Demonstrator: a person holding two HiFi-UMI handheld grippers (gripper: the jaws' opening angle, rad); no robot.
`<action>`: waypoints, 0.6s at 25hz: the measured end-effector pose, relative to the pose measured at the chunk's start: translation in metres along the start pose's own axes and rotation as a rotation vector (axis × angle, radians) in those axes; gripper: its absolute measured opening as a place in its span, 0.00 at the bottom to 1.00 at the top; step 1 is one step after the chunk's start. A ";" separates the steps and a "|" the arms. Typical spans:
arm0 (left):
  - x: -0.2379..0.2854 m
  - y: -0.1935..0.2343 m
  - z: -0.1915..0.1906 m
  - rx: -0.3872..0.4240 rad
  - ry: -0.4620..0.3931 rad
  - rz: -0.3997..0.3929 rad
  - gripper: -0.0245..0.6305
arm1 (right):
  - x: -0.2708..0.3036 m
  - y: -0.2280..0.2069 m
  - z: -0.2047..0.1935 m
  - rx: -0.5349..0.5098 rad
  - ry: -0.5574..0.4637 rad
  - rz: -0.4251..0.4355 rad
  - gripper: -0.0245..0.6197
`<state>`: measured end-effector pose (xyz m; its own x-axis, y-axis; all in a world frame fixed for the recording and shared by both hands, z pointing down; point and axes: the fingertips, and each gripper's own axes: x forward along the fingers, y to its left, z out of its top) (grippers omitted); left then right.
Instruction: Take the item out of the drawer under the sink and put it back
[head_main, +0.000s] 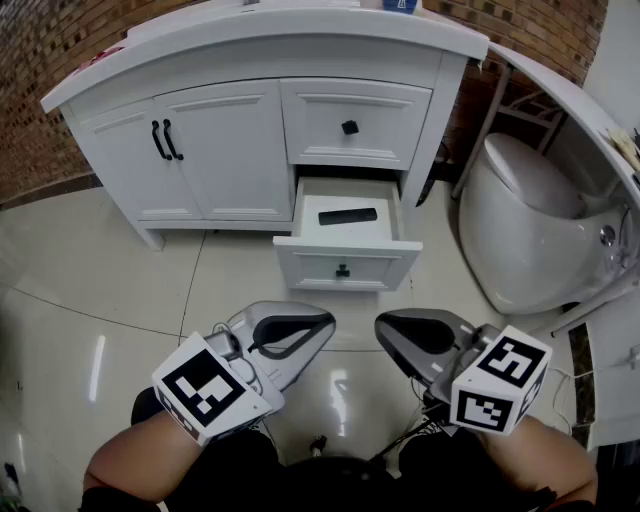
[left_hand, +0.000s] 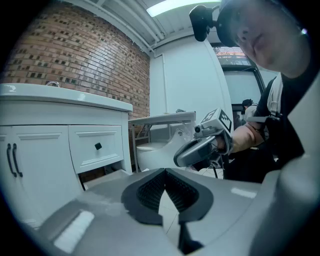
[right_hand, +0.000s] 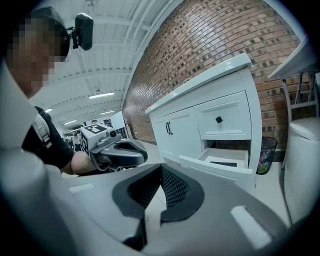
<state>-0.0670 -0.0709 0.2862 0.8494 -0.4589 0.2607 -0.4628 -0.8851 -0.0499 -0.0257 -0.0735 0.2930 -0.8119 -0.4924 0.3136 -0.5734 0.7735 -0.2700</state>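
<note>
The lower drawer (head_main: 345, 258) of the white vanity stands pulled out. A flat black item (head_main: 348, 215) lies inside it, also seen as a dark strip (right_hand: 223, 163) in the right gripper view. My left gripper (head_main: 322, 326) hovers low over the floor in front of the drawer, shut, with nothing in it; its pads (left_hand: 152, 190) meet at the tip. My right gripper (head_main: 386, 322) is beside it, shut and empty too, its pads (right_hand: 172, 187) touching. Both point toward the vanity, well short of the drawer. Each gripper shows in the other's view: right gripper (left_hand: 200, 149), left gripper (right_hand: 120, 150).
Above the open drawer is a closed drawer with a black knob (head_main: 349, 127). Double doors with black handles (head_main: 166, 140) fill the vanity's left. A white toilet (head_main: 515, 225) stands to the right. A small bin (right_hand: 267, 154) sits between vanity and toilet. Glossy tiled floor (head_main: 120, 300) lies below.
</note>
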 end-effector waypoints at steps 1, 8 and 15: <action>0.001 0.001 0.000 0.015 0.000 0.007 0.05 | -0.001 0.000 0.001 -0.001 0.000 0.001 0.04; 0.006 0.011 0.001 0.122 0.019 0.057 0.08 | -0.003 -0.002 0.005 -0.002 -0.011 0.003 0.04; 0.012 0.011 -0.005 0.172 0.061 0.060 0.15 | -0.008 -0.008 0.008 0.016 -0.027 -0.006 0.04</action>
<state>-0.0637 -0.0860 0.2933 0.8022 -0.5101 0.3103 -0.4572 -0.8591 -0.2302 -0.0154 -0.0786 0.2851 -0.8108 -0.5082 0.2904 -0.5801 0.7638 -0.2830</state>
